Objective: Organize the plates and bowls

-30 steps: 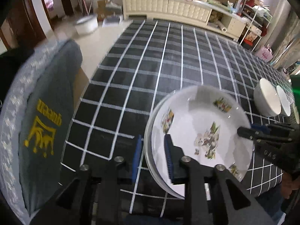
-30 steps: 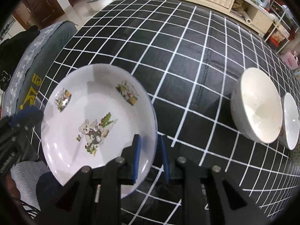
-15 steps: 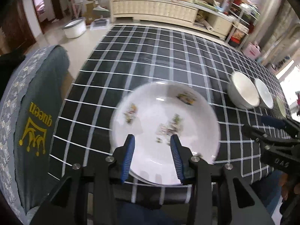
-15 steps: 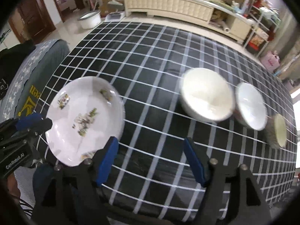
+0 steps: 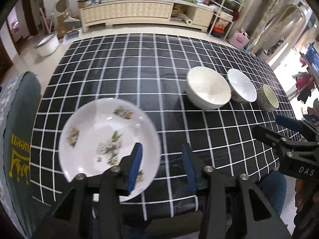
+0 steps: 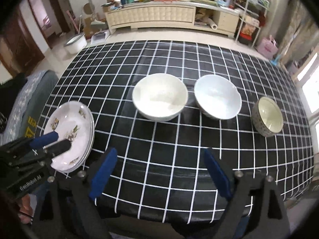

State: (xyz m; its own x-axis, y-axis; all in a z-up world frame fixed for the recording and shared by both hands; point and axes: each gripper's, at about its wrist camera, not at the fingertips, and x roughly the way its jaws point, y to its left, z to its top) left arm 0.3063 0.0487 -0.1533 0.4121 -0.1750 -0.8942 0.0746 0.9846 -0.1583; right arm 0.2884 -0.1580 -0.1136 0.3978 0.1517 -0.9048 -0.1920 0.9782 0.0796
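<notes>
A white plate with bear pictures [image 5: 105, 139] lies on the black checked table at the front left, on top of another plate, also in the right wrist view [image 6: 69, 133]. Three bowls stand in a row to its right: a large white bowl [image 6: 160, 96], a pale blue-white bowl [image 6: 217, 99] and a small speckled bowl [image 6: 267, 116]; they also show in the left wrist view [image 5: 208, 93]. My left gripper [image 5: 161, 165] is open and empty, above the plate's right rim. My right gripper [image 6: 159, 171] is wide open and empty over the table's front edge.
The black checked tablecloth [image 6: 159, 59] covers the table. A grey cushioned chair with yellow lettering [image 5: 16, 139] stands at the left. A white cabinet with clutter [image 5: 139, 14] and a white basin on the floor [image 5: 46, 43] lie beyond the table.
Both grippers let go of the plate, opened wide and pulled back and up. The plate now rests on the table; all three bowls have come into view.
</notes>
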